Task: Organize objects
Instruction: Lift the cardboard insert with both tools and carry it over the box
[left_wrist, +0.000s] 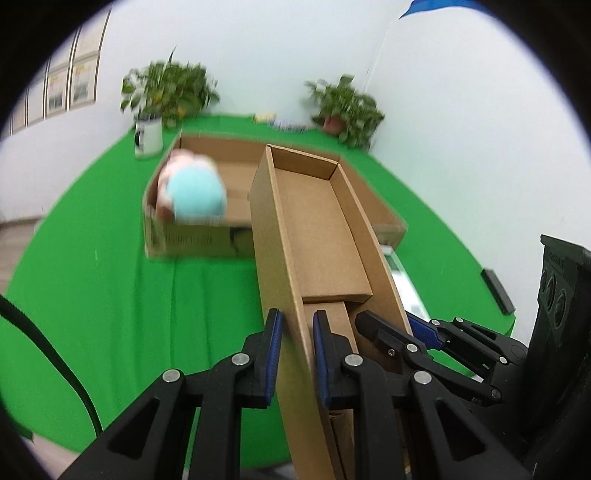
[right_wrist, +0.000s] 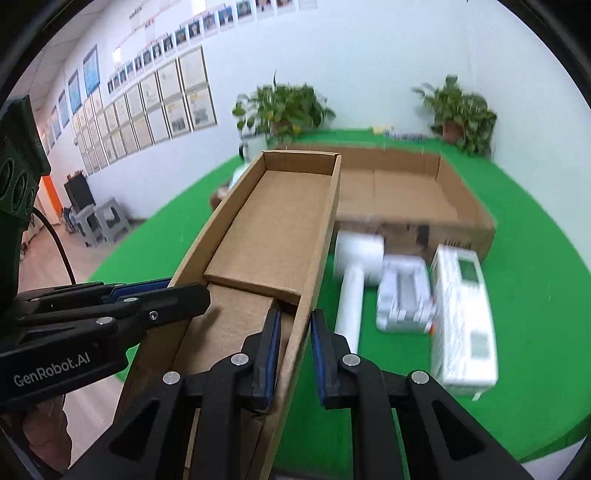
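Jaws clamp narrow carton (left_wrist: 317, 229) walls (opposite edges).

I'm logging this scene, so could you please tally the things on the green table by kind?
Cardboard boxes: 2, a narrow box and a big tray
White items: 3
Plush toy: 1
Potted plants: 2
Total: 8

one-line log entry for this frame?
left tongs: shut on narrow brown cardboard tray left wall | right tongs: shut on right wall | tray lifted
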